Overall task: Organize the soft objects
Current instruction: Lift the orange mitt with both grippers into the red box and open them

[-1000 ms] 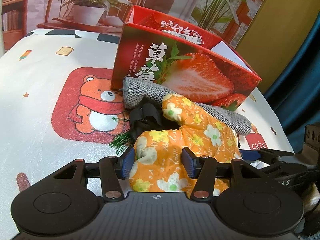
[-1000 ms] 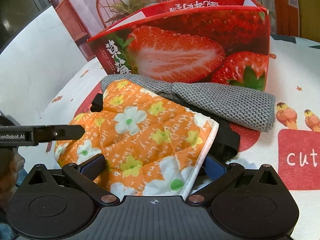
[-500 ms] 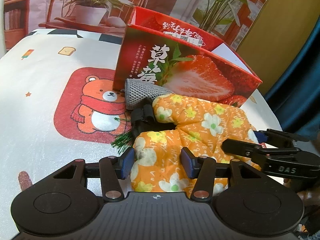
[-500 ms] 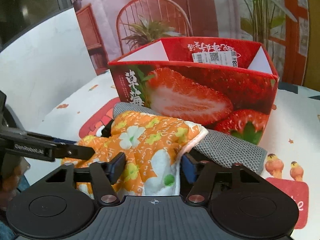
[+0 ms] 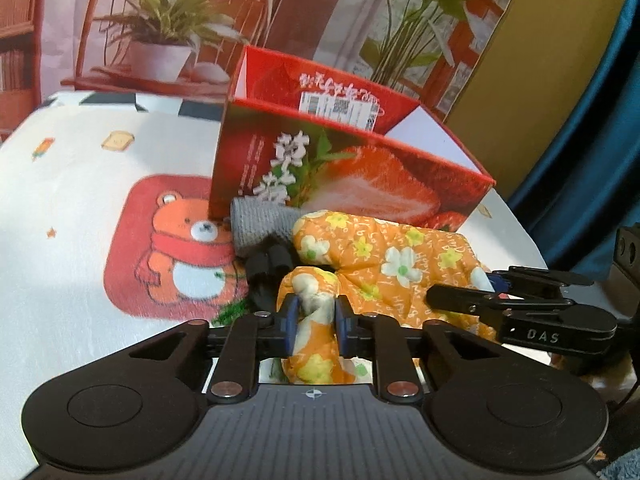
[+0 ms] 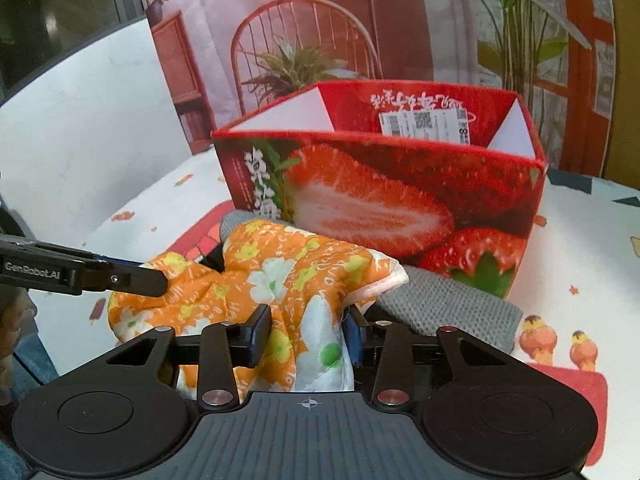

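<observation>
An orange flowered oven mitt (image 5: 384, 256) (image 6: 280, 276) hangs between both grippers in front of the red strawberry box (image 5: 344, 176) (image 6: 380, 200). My left gripper (image 5: 314, 318) is closing, its blue pads pinching the mitt's thumb end. My right gripper (image 6: 306, 334) is closing too, with the mitt's white-edged cuff bunched between its pads. A grey knitted cloth (image 5: 260, 222) (image 6: 448, 308) and a black item (image 5: 266, 266) lie under the mitt. The right gripper's fingers (image 5: 520, 304) show at the right of the left wrist view. The left gripper's finger (image 6: 84, 276) shows at the left of the right wrist view.
The table carries a white cloth with a red bear picture (image 5: 176, 248) and cartoon prints (image 6: 560, 340). The box stands open at the top with a label inside (image 6: 424, 120). A printed backdrop of a chair and plants (image 6: 304, 48) rises behind the table.
Both grippers closed onto the orange mitt. The right gripper rose and lifted the cuff, so the mitt bunched up off the grey cloth. The left gripper stayed in place.
</observation>
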### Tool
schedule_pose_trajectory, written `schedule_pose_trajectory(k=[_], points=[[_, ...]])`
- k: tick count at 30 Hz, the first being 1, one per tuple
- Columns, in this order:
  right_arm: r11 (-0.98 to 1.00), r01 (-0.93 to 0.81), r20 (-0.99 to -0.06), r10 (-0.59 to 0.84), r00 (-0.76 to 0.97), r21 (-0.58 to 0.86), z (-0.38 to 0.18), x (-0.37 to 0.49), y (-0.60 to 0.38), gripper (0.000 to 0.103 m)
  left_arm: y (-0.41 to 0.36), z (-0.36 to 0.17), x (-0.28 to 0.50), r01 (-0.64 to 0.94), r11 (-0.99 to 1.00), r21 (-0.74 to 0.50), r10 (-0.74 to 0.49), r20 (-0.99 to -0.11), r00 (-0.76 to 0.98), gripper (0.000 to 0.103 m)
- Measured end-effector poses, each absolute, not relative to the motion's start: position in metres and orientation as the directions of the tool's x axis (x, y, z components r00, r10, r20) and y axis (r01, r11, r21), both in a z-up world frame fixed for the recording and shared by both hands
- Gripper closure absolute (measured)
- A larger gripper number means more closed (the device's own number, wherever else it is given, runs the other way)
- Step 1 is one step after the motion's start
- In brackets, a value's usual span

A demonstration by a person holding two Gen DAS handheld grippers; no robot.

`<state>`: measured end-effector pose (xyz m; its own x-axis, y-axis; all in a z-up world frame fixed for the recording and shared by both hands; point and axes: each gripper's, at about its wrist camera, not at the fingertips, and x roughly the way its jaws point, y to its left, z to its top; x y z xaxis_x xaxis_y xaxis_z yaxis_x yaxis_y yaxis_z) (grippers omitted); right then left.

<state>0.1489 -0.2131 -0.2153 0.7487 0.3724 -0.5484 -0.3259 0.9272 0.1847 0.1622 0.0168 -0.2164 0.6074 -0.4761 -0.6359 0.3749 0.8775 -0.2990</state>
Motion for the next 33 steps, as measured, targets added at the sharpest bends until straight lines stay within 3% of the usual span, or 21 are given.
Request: schedule_pose_trajectory(k=[18, 26, 33], points=[[0.915, -0.365, -0.358, 0.402, 0.843, 0.169, -0.133, 0.172, -0.238, 0.071, 0.004, -0.138, 0.188, 0.422, 0.869, -0.258, -0.495, -0.447, 0.745, 0.086], [0.94, -0.34, -0.306, 0.335, 0.891, 0.038, -0.094, 0.224, -0.235, 0.073, -0.021, -0.111, 0.24, 0.415, 0.883, -0.22, -0.468, -0.35, 0.811, 0.086], [0.955, -0.283, -0.322, 0.239, 0.916, -0.095, -0.099, 0.281, -0.227, 0.073, -0.037, -0.125, 0.3, 0.359, 0.895, -0.265, -0.443, -0.438, 0.782, 0.086]])
